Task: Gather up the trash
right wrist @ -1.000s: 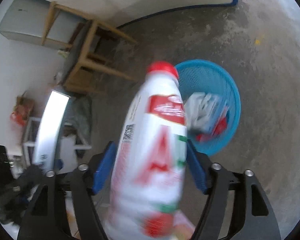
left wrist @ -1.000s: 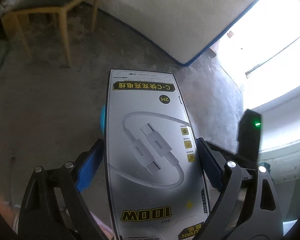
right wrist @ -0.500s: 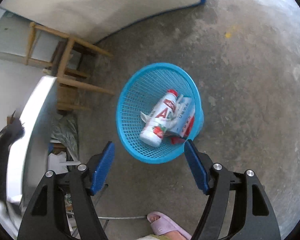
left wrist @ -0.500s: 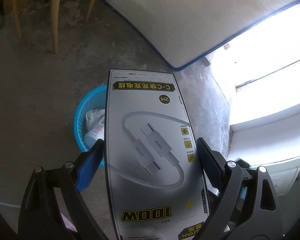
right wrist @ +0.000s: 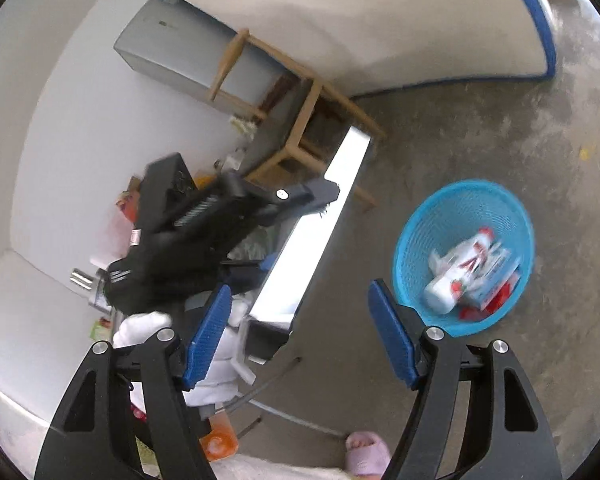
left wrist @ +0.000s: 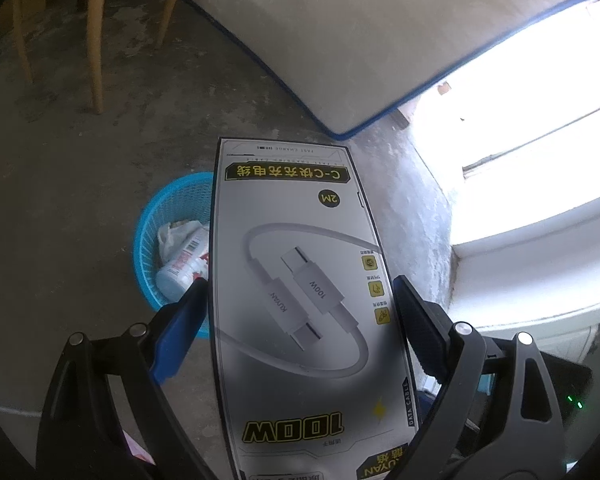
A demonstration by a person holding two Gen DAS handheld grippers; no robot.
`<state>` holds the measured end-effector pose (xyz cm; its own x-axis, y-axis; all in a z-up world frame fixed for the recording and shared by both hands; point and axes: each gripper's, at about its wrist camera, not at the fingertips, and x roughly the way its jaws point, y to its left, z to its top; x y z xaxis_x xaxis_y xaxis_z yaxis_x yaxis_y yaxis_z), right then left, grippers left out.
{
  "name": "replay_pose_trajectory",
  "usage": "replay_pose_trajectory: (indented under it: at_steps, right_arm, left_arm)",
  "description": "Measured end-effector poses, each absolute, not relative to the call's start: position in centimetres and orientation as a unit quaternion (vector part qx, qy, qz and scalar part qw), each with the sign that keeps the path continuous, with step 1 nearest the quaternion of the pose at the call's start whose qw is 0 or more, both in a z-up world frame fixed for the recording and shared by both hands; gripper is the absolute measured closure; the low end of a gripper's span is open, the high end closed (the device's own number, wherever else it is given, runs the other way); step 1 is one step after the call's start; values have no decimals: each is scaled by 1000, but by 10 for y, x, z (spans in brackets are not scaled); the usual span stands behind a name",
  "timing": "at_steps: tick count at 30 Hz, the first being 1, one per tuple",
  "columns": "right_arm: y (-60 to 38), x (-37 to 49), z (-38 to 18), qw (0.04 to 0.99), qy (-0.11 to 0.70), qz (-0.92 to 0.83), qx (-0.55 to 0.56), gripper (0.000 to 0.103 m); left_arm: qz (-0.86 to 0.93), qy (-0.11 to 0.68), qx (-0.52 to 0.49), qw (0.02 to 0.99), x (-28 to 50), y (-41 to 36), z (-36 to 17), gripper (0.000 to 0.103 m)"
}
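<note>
Left gripper [left wrist: 300,312] fingers clamp flat grey cable box [left wrist: 300,300]; right gripper [right wrist: 300,336] wide open, empty (bottle binned). Next: carry box over round blue mesh basket [left wrist: 168,216], centre-left; release.

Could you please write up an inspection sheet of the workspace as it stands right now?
Surface: bare concrete floor, stained.
Job's things: blue basket on the floor holds a white bottle and wrappers; cable box not yet binned.
Clutter: pink slipper at the lower edge; assorted items piled by the wall, too blurred to name.
Grippers: left gripper shut on the cable box; right gripper open, empty.
Cables: nothing seen loose; only pictured on the box.
Surroundings: wooden chair, mattress against the wall, bright window.
</note>
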<state>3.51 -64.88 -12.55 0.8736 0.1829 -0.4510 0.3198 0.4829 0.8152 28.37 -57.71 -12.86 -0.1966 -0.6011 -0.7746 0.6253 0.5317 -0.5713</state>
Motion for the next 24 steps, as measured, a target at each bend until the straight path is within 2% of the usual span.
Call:
replay_pose_trajectory:
  at_steps: [3,5,8,15,16,18,19,22,24]
  right_arm:
    - [-650,44,-137,809,252,-18,530,49]
    - [-652,48,-146,797,257,-17,546,68]
    - [-654,45,-160,778,250,-28,576,79]
    - [-684,49,-220,726,248,-84,636,79]
    - [-689,51,-231,717,250,-100,642,77]
    - [-704,60,-268,695,266,-140,653,55]
    - [-710,63,-287,685,278,-159,655,40]
    - [-717,61,-340,638,334,-239,651,40]
    - [-715,49,-352,627,333,-267,652,40]
  left_arm:
    - [-487,607,2,628,283,-574,-127,16]
    - [-488,614,-11,621,285,-572,-127,16]
    - [-487,608,-23,627,290,-564,-121,16]
    - [-468,569,-57,674,312,-509,-79,16]
    - [-465,564,-54,680,312,-498,-73,16]
    - [-456,553,-37,696,309,-472,-60,16]
    - [-451,549,-30,702,307,-458,-53,16]
    - [-437,537,-11,722,298,-416,-34,16]
    - [-425,518,4,742,288,-388,-15,16]
